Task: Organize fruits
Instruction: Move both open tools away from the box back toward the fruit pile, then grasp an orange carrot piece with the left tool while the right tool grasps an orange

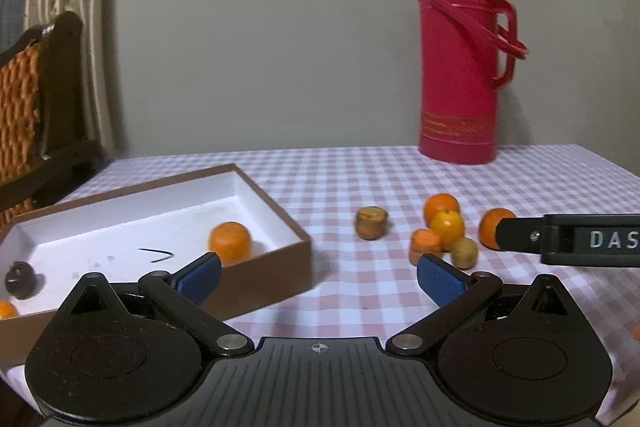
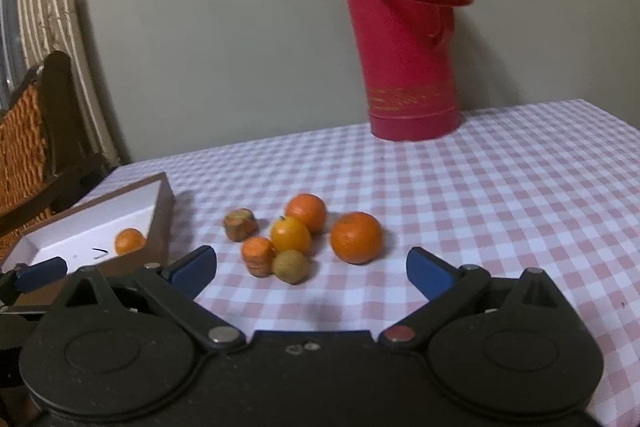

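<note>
Both of my hand-held grippers are empty. Left hand-held gripper [image 1: 319,277] has its jaws spread wide, hovering at the near right corner of the box [image 1: 280,247]. Right hand-held gripper [image 2: 311,271] is likewise spread wide, aimed at the loose cluster of fruit.

The box, brown outside and white inside, sits on the checked surface [image 2: 500,195]. Inside it: one orange [image 1: 230,242] near the right wall, a dark round fruit [image 1: 19,279] at the left end, and a sliver of another orange thing at the left edge.

Still out, right of the box: a brownish stub-like piece [image 2: 240,225] closest to it, then a tight group made up of an orange [image 2: 306,211] at the back, a yellower one [image 2: 291,235] touching it, an orange ridged piece [image 2: 258,255] and a small tan fruit [image 2: 291,266] in front. A larger orange [image 2: 356,237] sits just right of the group, standing apart.

The red thermos [image 2: 404,39] stands well behind, out of the way.

Judgement: mid-task, between a drop and the next pick. The larger orange looks like the easiest target, since it stands clear. I need to lower the right jaws around it without nudging the group.
</note>
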A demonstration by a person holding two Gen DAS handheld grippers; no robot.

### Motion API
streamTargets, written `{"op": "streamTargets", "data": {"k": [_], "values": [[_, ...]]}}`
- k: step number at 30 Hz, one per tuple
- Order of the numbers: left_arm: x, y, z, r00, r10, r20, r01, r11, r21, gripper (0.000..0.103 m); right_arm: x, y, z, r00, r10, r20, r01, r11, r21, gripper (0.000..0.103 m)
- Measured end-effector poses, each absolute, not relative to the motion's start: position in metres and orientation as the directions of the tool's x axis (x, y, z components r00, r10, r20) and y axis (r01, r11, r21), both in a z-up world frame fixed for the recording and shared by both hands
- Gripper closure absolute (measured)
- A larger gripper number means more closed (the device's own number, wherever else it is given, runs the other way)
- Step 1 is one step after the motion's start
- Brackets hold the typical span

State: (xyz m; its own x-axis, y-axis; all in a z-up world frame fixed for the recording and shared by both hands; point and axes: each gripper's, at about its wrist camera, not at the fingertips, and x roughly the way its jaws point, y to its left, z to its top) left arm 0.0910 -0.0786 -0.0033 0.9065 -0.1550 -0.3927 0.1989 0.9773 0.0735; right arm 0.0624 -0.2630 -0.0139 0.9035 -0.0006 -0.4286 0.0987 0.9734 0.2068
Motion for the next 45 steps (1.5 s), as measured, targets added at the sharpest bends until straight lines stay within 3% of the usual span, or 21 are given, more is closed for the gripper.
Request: {"op": "streamTargets", "data": {"k": [11,16,18,27,30,35,37,45], "values": [[0.097,-0.101,-0.011,0.887,-0.189,-0.421,0.242,0.968,0.074,0.0,0.062,-0.276,-0.019,0.89,-0.026,-0.455,0.14,0.966,0.219,0.011],[0.1,-0.108,-0.013,0.884,-0.19,-0.427,0.244,0.967,0.075,0.001,0.063,-0.279,-0.02,0.893,-0.026,-0.449,0.141,0.964,0.225,0.018],[0.102,-0.109,-0.012,0.88,-0.198,-0.431,0.252,0.965,0.07,0.009,0.064,-0.28,-0.019,0.893,-0.023,-0.449,0.142,0.962,0.233,0.02],[0.112,-0.116,-0.017,0.87,-0.203,-0.449,0.26,0.963,0.068,0.016,0.07,-0.283,-0.02,0.892,-0.017,-0.451,0.143,0.959,0.246,0.028],[0.115,-0.119,-0.018,0.859,-0.215,-0.464,0.277,0.958,0.068,0.029,0.073,-0.283,-0.021,0.89,-0.016,-0.456,0.142,0.959,0.244,0.035],[0.122,-0.123,-0.019,0.85,-0.229,-0.474,0.286,0.957,0.052,0.029,0.078,-0.284,-0.023,0.886,-0.02,-0.463,0.147,0.96,0.24,0.045],[0.125,-0.125,-0.019,0.848,-0.235,-0.475,0.291,0.956,0.047,0.03,0.083,-0.285,-0.024,0.881,-0.015,-0.473,0.145,0.96,0.241,0.055],[0.137,-0.131,-0.02,0.833,-0.254,-0.492,0.306,0.952,0.026,0.038,0.098,-0.289,-0.025,0.873,-0.02,-0.487,0.169,0.949,0.265,0.055]]}}
